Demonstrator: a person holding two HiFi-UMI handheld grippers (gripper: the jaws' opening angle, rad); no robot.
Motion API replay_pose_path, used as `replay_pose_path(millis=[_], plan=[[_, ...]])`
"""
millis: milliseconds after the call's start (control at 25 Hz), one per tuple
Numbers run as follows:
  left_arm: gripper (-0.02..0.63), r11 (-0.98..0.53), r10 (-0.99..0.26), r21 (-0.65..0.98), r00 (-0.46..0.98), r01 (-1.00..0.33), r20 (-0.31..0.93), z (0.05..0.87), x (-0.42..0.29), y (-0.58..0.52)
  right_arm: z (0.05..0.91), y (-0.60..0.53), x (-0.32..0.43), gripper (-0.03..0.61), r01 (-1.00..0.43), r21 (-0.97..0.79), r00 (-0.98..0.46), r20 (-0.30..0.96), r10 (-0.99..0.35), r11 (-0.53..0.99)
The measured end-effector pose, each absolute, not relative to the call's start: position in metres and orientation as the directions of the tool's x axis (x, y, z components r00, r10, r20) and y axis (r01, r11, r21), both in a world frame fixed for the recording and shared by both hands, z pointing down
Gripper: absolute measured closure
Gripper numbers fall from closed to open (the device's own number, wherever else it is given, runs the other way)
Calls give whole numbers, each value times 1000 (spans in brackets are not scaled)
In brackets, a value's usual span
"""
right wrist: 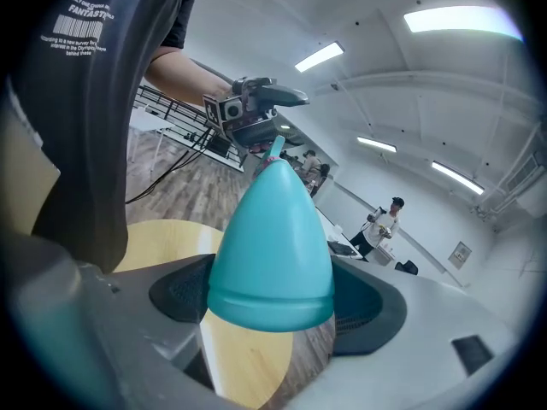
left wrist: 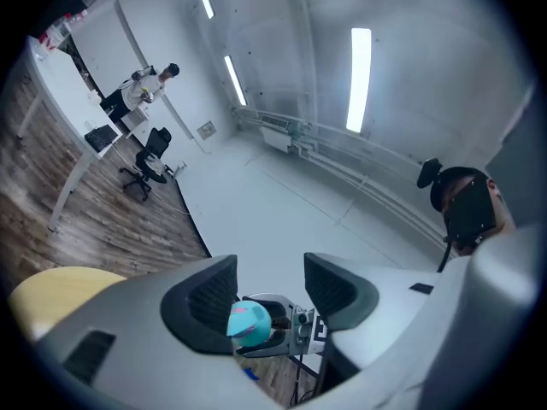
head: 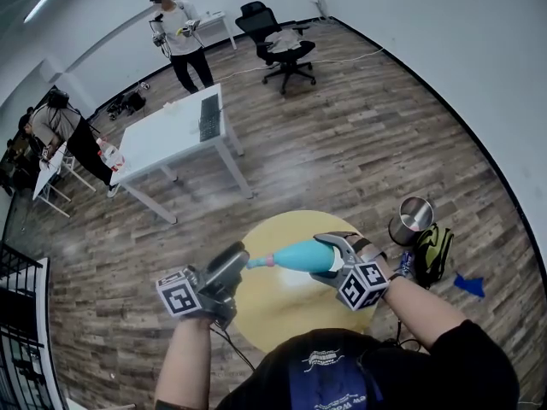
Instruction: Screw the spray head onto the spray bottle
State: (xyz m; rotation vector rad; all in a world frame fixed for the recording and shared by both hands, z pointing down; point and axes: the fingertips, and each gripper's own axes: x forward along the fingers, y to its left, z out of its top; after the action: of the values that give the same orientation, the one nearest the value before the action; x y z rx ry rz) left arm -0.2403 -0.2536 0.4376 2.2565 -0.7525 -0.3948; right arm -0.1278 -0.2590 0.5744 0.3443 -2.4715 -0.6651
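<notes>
Head view looks down; facing gripper views share the bottle.

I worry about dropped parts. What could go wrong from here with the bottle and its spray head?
1. The left gripper has its jaws apart, with the spray head off centre near one pad; closing like that could cock it on the thread.
2. The right gripper holds the smooth, tapered spray bottle level above the round table; twisting might make it slip.

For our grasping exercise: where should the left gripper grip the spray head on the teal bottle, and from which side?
Likely across its round sides, from its tip: the right gripper holds the bottle by its wide end, spray head pointing toward the left gripper's open jaws.
</notes>
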Motion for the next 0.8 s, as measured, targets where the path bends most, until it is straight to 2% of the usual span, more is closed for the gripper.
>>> replay_pose_path(millis=[120, 240, 320, 480, 680, 800], plan=[[365, -489, -652, 776, 758, -399, -21, 454, -259, -252, 568, -269, -125, 167, -140, 559, -807, 414, -421, 818], [364, -361, -638, 877, 769, -317, 16, 488, -260, -248, 570, -280, -119, 167, -148, 609, -796, 395, -459, 780], [323, -277, -619, 940, 785, -199, -17, 506, -255, -243, 571, -283, -117, 167, -144, 629, -791, 391, -471, 764], [311, -187, -583, 982, 803, 13, -122, 521, -236, -235, 573, -279, -117, 167, -123, 656, -790, 390, -474, 745], [275, -105, -581, 989, 801, 102, -144, 531, -220, -242, 573, -272, -117, 167, -91, 682, -794, 390, -466, 726], [268, -111, -592, 984, 786, 140, -178, 527, -228, -249, 572, -271, -121, 167, -77, 700, -794, 388, -468, 710]])
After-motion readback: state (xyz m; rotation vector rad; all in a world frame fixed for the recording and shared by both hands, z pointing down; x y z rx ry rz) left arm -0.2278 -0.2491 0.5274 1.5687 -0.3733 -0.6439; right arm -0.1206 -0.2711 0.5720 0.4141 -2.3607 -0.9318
